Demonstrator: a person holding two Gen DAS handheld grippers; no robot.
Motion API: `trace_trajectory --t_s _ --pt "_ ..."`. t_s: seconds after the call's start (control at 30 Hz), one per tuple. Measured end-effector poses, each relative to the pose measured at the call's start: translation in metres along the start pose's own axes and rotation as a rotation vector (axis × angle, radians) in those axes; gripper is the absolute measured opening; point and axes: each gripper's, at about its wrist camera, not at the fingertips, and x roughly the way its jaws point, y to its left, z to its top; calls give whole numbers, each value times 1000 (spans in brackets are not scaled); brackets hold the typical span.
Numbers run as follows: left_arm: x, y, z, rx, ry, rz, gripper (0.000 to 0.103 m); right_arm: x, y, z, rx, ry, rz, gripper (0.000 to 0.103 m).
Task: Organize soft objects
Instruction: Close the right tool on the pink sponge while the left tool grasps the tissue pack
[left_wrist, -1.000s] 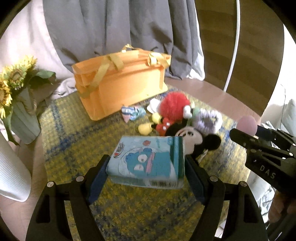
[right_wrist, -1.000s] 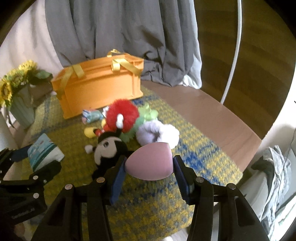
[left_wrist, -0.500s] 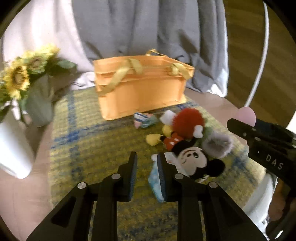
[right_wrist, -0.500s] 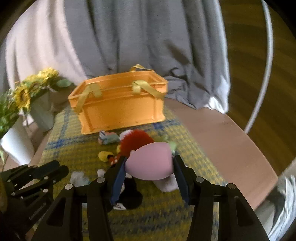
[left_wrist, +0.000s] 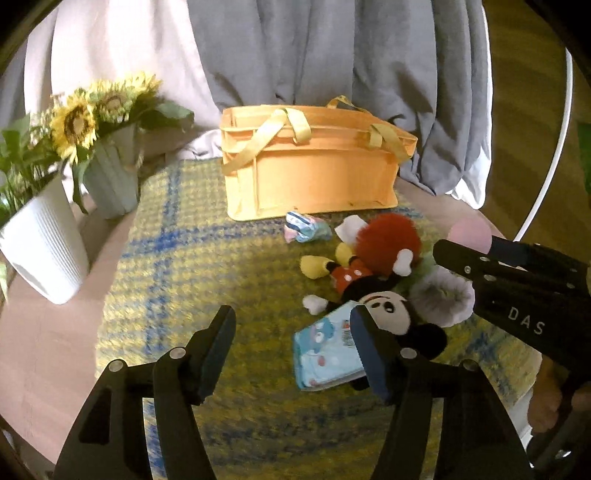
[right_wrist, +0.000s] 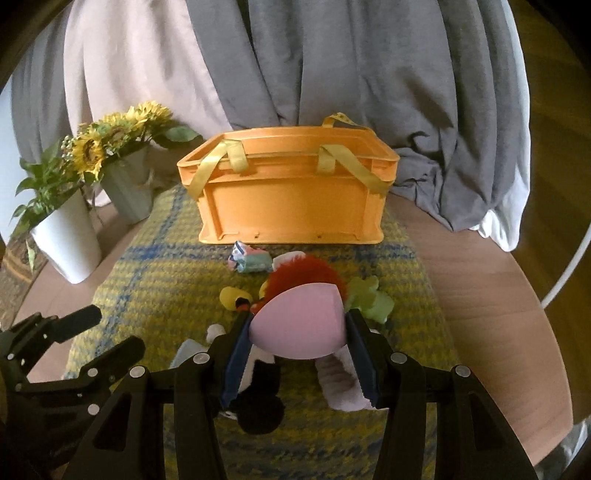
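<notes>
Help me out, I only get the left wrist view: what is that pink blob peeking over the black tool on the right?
Observer: A pink egg-shaped foam sponge, squeezed between the fingers of the right gripper.
Operator: Anything inside the orange plastic crate with yellow straps?
Observer: The right wrist view looks slightly over its rim; nothing pokes above it, but the floor is hidden.
Operator: And the green bit by the red fluffy toy?
Observer: A light green plush toy, lying right beside the red one on the yellow-and-blue woven mat.
</notes>
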Motion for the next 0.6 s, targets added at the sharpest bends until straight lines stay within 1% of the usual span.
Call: trace_trajectory --t_s 0.07,0.2,0.33,0.4,0.53,0.6 --pt "4 -4 -1 -27 16 -17 63 0 -4 1 -16 -4 4 52" --pt "6 -10 -4 -44 27 -9 63 2 -9 3 -40 -1 15 52" --pt "4 -23 -7 -26 33 -5 64 4 -17 3 -43 7 33 52" --pt "5 -30 -10 6 40 13 64 5 -20 3 -42 10 37 52" --pt "7 -40 -16 30 53 33 64 7 -26 2 -40 18 43 52" --pt "8 -45 -20 45 49 61 64 8 -28 0 -41 26 51 52"
